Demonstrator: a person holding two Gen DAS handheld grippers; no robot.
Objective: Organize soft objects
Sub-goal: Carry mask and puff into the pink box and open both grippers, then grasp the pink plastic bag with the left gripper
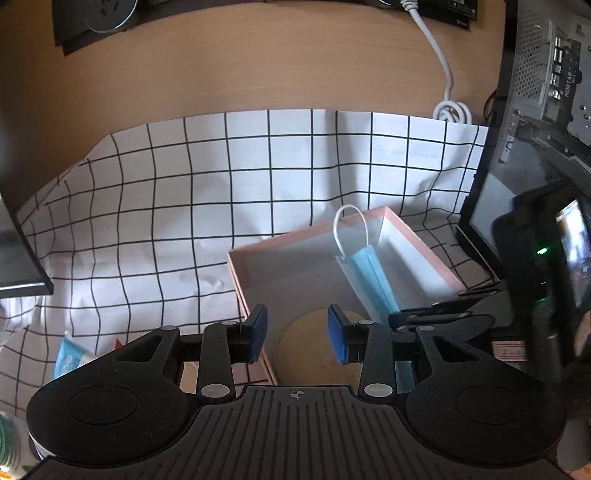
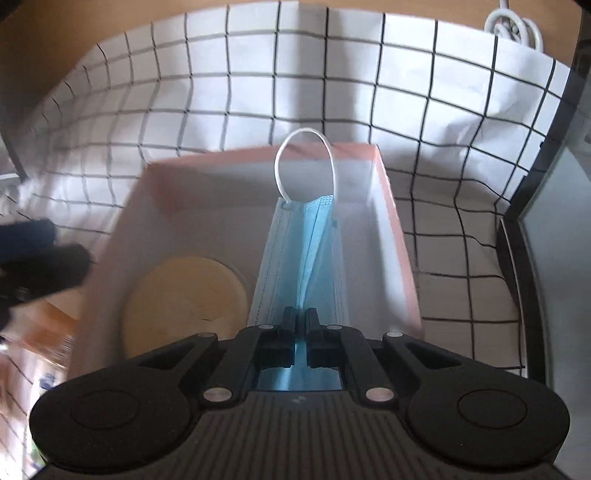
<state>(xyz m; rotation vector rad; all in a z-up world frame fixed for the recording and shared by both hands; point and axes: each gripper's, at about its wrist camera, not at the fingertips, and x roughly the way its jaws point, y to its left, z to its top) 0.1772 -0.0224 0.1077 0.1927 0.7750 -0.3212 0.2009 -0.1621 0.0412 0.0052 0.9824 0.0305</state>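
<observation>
In the left wrist view, our left gripper (image 1: 297, 334) stood with its blue-padded jaws partway apart and nothing between them, over the near left corner of a shallow pink cardboard box (image 1: 236, 275) with a white inside. The box sat on a white cloth with a black grid pattern (image 1: 155, 206) spread over a tan wooden table (image 1: 258, 55). A pale blue pleated face mask (image 1: 371, 280) with a white ear loop hung slanted above the box's right half, its lower end pinched in our right gripper (image 1: 410, 317). A round tan disc (image 1: 306, 347) lay inside the box near us.

In the right wrist view, our right gripper (image 2: 301, 317) was clamped tight on the folded face mask (image 2: 314, 240), which stretched away over the box (image 2: 397, 236). The disc (image 2: 184, 299) lay to its left. A coiled white cable (image 2: 515, 27) lay at the cloth's far edge.
</observation>
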